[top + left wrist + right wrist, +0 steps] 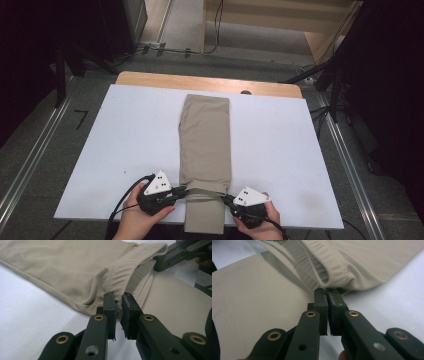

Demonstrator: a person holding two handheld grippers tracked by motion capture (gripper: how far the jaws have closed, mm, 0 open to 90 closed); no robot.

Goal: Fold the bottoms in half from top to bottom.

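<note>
a folded pair of beige trousers (205, 145) lies lengthwise down the centre of the white surface (280, 145), its near end hanging over the bottom edge. at lower centre of the high view, the left gripper (182, 190) and right gripper (226, 198) flank the waistband, each pair of fingers clamped on a fold of the elastic edge. the gripper views show cloth pinched between nearly closed fingers (110, 305).
</note>
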